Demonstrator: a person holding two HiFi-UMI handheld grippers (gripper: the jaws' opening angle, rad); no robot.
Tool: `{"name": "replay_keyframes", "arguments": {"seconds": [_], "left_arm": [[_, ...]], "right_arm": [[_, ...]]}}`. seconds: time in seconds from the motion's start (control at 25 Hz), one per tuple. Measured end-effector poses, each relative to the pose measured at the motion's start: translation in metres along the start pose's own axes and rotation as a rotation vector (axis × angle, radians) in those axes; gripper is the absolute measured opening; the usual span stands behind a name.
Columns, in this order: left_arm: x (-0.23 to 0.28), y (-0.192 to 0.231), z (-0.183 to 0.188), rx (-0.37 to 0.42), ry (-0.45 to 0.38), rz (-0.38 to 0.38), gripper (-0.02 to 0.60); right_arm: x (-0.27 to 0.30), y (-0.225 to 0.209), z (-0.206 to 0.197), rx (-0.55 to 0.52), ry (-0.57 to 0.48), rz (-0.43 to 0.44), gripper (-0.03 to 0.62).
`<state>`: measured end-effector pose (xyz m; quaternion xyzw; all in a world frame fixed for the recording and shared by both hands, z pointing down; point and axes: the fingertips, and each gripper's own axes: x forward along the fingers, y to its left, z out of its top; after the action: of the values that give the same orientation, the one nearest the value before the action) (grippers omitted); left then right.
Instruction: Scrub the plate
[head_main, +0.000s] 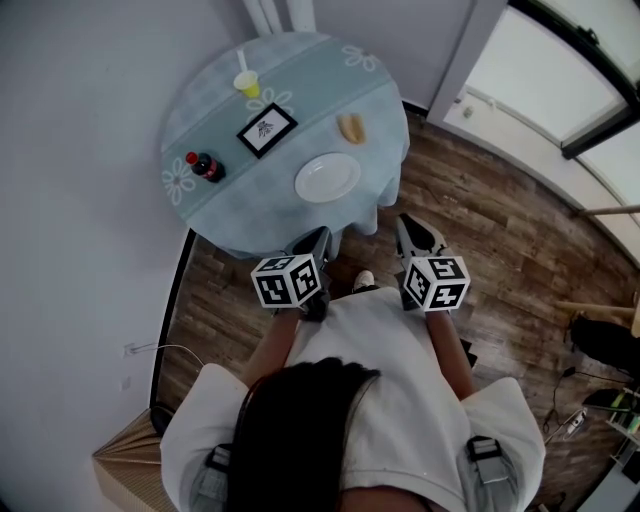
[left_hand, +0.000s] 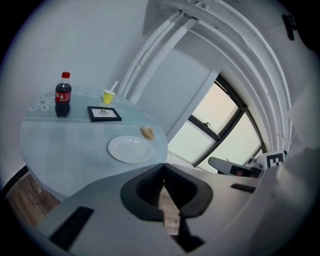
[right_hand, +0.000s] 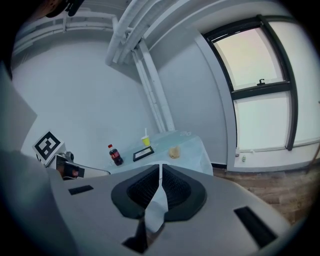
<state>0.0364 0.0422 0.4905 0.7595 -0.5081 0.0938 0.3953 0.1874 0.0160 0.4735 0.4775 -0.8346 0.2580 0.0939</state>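
Two grippers: my left gripper (head_main: 319, 236) and my right gripper (head_main: 406, 222) hang side by side over the wood floor (head_main: 500, 250), both aimed at the table (head_main: 250, 215) and neither at its edge yet.
Left fingers (left_hand: 146, 192): shut tip to tip with nothing in them. Only floor shows through the slot behind the tips.
Right fingers (right_hand: 142, 192): same story, closed at the tips and empty.
Plate (head_main: 328, 177): white, lying flat on the near side of the table, just in from the edge closest to me and well apart from both grippers.
Tan lump (head_main: 351, 127): sits near the plate, on its far side. I'd guess it's the scrubbing pad, but it's too small to tell.
Other things: cola bottle (head_main: 205, 166), framed picture (head_main: 267, 130) and yellow cup (head_main: 247, 83) with a straw, all clear of the plate.
Done so far: nothing, as I judge it. The plate is untouched and there's no tool in either grip.
Left to do: get to the table, pick up something to scrub with, steady the plate, then do the scrubbing itself.
Hard to see: the right gripper view doesn't show the plate at all, since my own gripper body covers that part of the table. Whether the plate is dirty or clean I can't make out. The cloth hides whatever is under the table.
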Motion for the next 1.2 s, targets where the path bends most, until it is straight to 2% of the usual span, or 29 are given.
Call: {"name": "replay_keyframes", "arguments": {"seconds": [0.32, 0.56, 0.76, 0.96, 1.2], "left_arm": [[0.014, -0.006, 0.0, 0.007, 0.002, 0.042, 0.009], [0.015, -0.001, -0.003, -0.05, -0.002, 0.046, 0.009], [0.012, 0.011, -0.006, -0.115, -0.013, 0.062, 0.009], [0.009, 0.031, 0.002, -0.126, -0.02, 0.088, 0.009], [0.022, 0.058, 0.017, -0.142, 0.016, 0.13, 0.009]], "right_arm": [[0.004, -0.02, 0.005, 0.022, -0.003, 0.03, 0.038], [0.009, -0.022, 0.003, 0.025, 0.012, 0.033, 0.038], [0.016, -0.021, 0.001, 0.029, 0.032, 0.04, 0.038], [0.028, -0.017, 0.002, 0.018, 0.05, 0.039, 0.038], [0.044, -0.018, 0.01, 0.022, 0.063, 0.017, 0.038]]}}
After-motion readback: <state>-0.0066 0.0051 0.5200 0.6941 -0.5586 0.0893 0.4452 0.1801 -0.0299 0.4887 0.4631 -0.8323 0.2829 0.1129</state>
